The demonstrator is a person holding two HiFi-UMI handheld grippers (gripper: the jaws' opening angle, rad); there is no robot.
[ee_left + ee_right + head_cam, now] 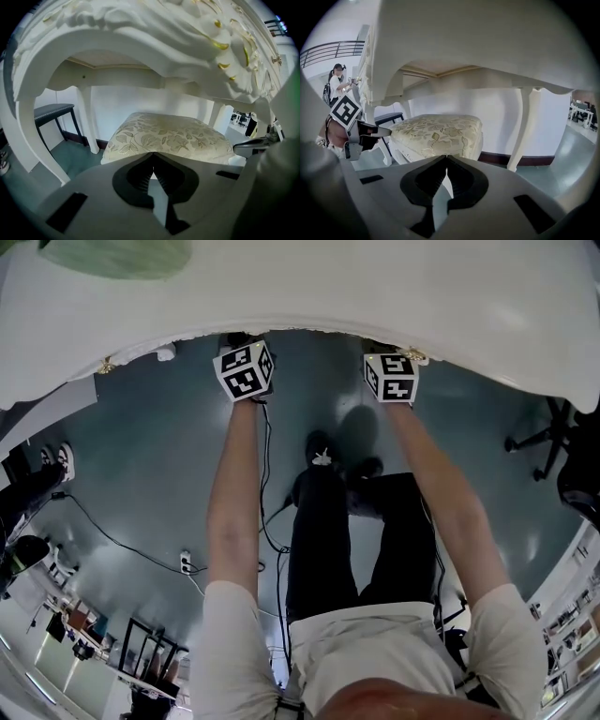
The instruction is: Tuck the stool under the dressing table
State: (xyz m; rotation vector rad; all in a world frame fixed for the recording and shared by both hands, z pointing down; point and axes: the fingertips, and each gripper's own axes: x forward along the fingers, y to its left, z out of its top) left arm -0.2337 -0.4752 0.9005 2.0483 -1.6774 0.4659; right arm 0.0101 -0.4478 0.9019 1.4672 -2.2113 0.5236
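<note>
White dressing table fills top of head view, curved front edge w/ gold trim. From the gripper views its carved apron arches overhead, and curved white legs stand on either side.

Grey-teal floor spreads below, w/ black cables trailing across it.

Person stands at table edge: dark trousers, light shirt, both arms stretched fwd.

Stool sits under the table, between the legs, back near the white wall. Cream floral cushion on a white frame. Head view doesn't show it; tabletop covers it.

Left gripper: the 2 jaws pressed together, tips meeting, nothing pinched. They point at the near edge of the cushion; contact w/ stool can't be judged.

Right gripper: also pressed together, nothing between, aimed at the stool's corner from the side, a bit apart from it.

In head view only the 2 marker cubes show, left and right, both at the table's front edge w/ the jaws hidden under the top. Left cube also shows in right gripper view, just beside the stool.

Small dark side table stands behind the left table leg. Office chair base far right. 2nd person in bkgd at left.
</note>
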